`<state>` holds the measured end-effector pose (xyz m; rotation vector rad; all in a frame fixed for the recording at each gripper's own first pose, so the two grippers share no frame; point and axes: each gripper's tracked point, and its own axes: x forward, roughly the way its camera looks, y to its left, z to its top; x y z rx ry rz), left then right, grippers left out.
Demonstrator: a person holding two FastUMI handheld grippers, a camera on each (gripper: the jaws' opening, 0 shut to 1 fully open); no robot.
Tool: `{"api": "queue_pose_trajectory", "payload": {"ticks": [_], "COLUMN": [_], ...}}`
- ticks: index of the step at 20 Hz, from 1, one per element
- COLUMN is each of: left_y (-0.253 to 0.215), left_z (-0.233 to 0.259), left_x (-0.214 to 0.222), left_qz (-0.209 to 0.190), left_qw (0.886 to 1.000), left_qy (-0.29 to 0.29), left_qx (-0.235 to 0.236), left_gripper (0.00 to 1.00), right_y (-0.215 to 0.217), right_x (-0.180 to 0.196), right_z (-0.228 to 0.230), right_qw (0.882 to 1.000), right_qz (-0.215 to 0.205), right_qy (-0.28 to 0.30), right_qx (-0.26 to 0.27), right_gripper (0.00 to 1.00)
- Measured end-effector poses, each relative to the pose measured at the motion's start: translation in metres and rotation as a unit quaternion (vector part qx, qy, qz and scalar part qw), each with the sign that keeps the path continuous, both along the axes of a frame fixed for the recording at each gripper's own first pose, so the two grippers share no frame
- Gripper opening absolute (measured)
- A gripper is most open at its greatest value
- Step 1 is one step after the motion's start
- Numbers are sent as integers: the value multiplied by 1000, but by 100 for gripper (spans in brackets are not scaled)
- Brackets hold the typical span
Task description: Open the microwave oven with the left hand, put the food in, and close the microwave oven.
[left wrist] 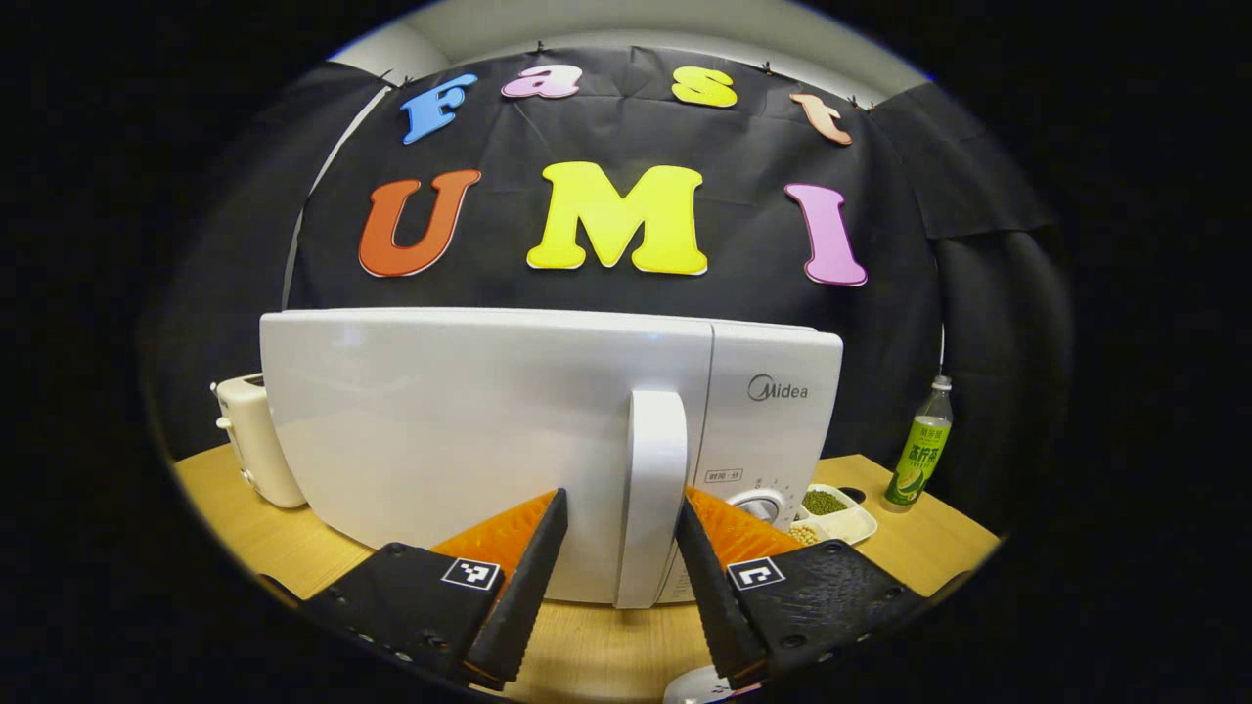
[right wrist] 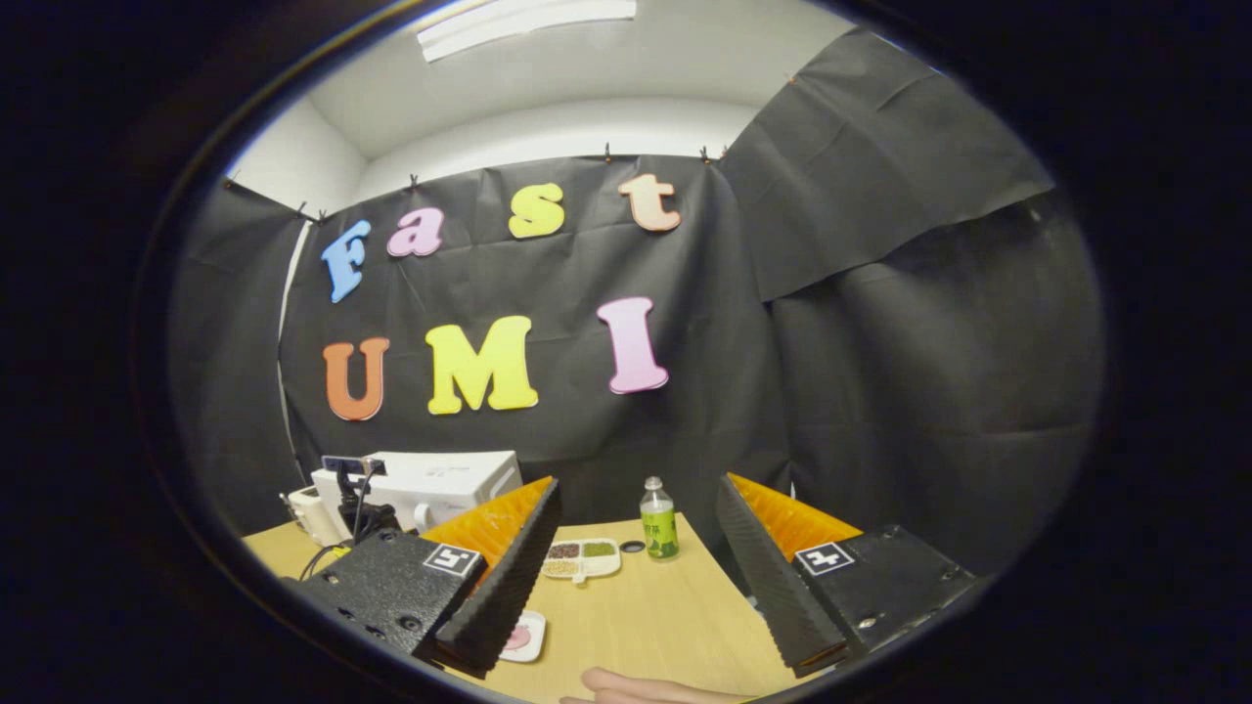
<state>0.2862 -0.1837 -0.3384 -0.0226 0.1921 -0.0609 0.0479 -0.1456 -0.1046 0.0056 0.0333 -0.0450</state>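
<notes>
In the left gripper view the white box-shaped microwave oven (left wrist: pixel 548 430) stands on the light wooden surface (left wrist: pixel 245 533) with its door closed; its upright white bar handle (left wrist: pixel 653 489) rises between the spread fingers of the left tool (left wrist: pixel 614 577), which is released, a finger on each side of the handle and neither clearly pressing it; a cream toaster (left wrist: pixel 252 440) stands just beside the oven on one side; on the other side lie a white divided tray of beans and grains (left wrist: pixel 831 513) and, beyond it, a green-labelled clear plastic bottle (left wrist: pixel 921 458); in the right gripper view the right tool (right wrist: pixel 631 587) hangs released above the surface, well apart from the oven, grasping nothing; a small white plate with pink food (right wrist: pixel 523 636) lies on the wood near one finger; a hand (right wrist: pixel 641 687) shows at the lower edge.
</notes>
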Motion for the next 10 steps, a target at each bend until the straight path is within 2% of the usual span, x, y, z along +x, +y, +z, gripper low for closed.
{"api": "queue_pose_trajectory", "payload": {"ticks": [1,2,3,4,5,6,8,9,10], "left_y": [-1,-3,-5,-16,-15,-14,-12,-13,-17], "left_z": [1,0,0,-2,2,1,0,-1,-3], "left_x": [1,1,-1,-2,-2,-1,0,0,3], "left_qz": [-2,-6,-9,-26,-23,-19,-18,-23,-25], "left_qw": [1000,1000,1000,999,1000,1000,999,999,1000], "left_qy": [1,5,5,10,0,-1,-6,-3,3], "left_qx": [2,0,-7,-22,-17,6,33,22,2], "left_gripper": [68,60,56,49,31,23,23,23,24], "right_y": [1,1,2,2,2,1,0,0,-1], "right_x": [0,-1,0,-1,-1,-2,-2,-3,-4], "right_z": [-1,-3,-4,-5,-5,-7,-9,-8,-8], "right_qw": [1000,1000,1000,1000,1000,1000,1000,1000,1000], "right_qz": [1,1,1,1,0,0,-2,-3,-3], "right_qy": [1,2,3,4,5,7,9,9,9], "right_qx": [-1,-1,0,1,3,4,5,5,5], "right_gripper": [100,94,94,100,100,94,94,100,100]}}
